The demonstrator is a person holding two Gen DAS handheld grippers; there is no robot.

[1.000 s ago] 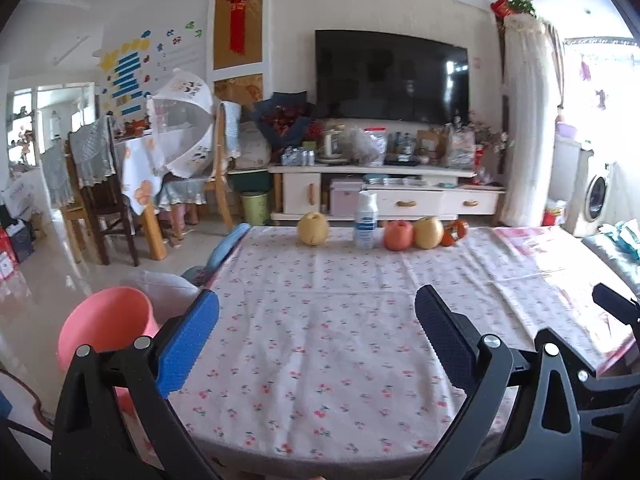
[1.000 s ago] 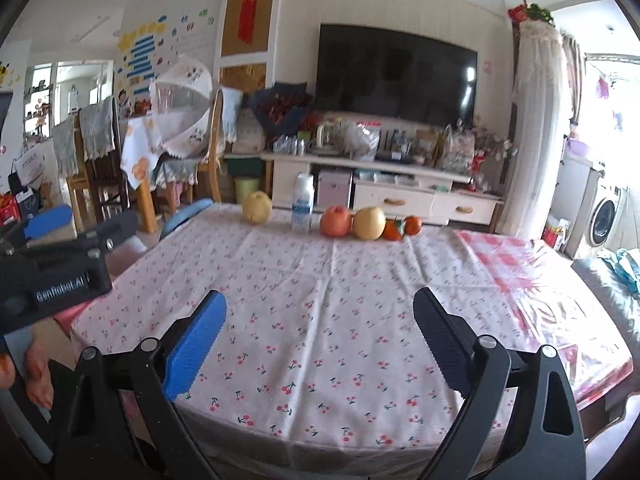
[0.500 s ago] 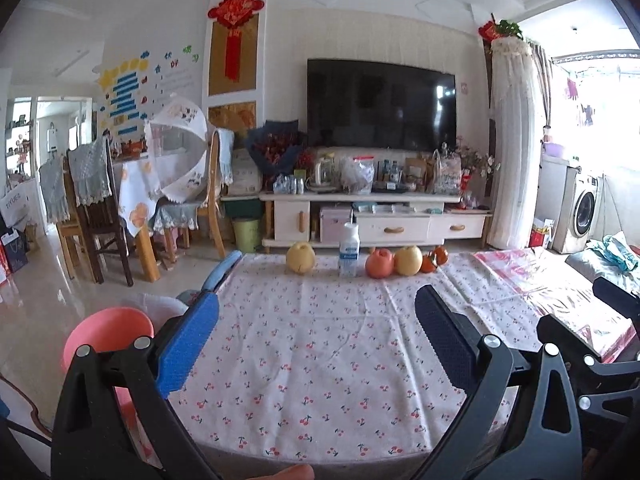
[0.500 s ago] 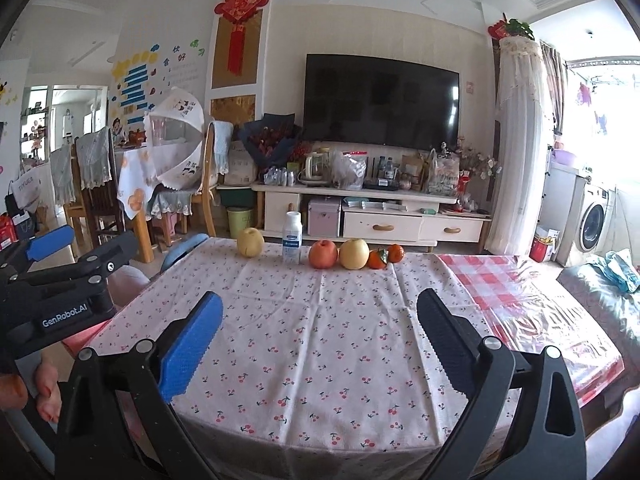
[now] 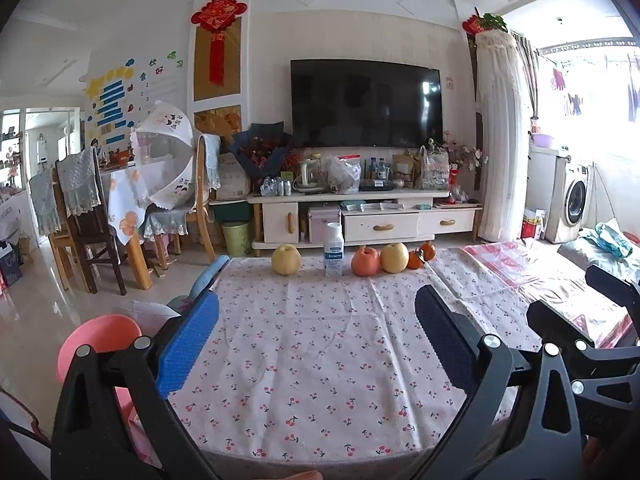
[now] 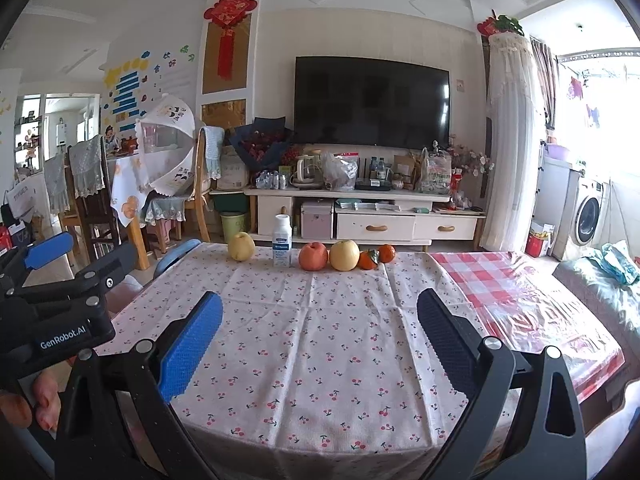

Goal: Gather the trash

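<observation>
A white plastic bottle (image 5: 333,255) with a blue label stands at the far edge of the table (image 5: 304,344), among fruit; it also shows in the right wrist view (image 6: 282,247). A pink bin (image 5: 96,344) stands on the floor left of the table. My left gripper (image 5: 316,332) is open and empty above the table's near edge. My right gripper (image 6: 320,332) is open and empty, to the right of the left one, also above the near edge. The left gripper's body (image 6: 52,312) shows at the left of the right wrist view.
A pear (image 5: 285,259), an apple (image 5: 365,262), a second pear (image 5: 394,257) and tangerines (image 5: 421,257) line the far edge. A red checked cloth (image 6: 516,300) covers the right part. A blue chair (image 5: 208,274), dining chairs and a TV cabinet (image 5: 360,220) stand behind.
Both grippers have pulled back and tilted up, so the table looks farther off and more of the room shows. Both stay open.
</observation>
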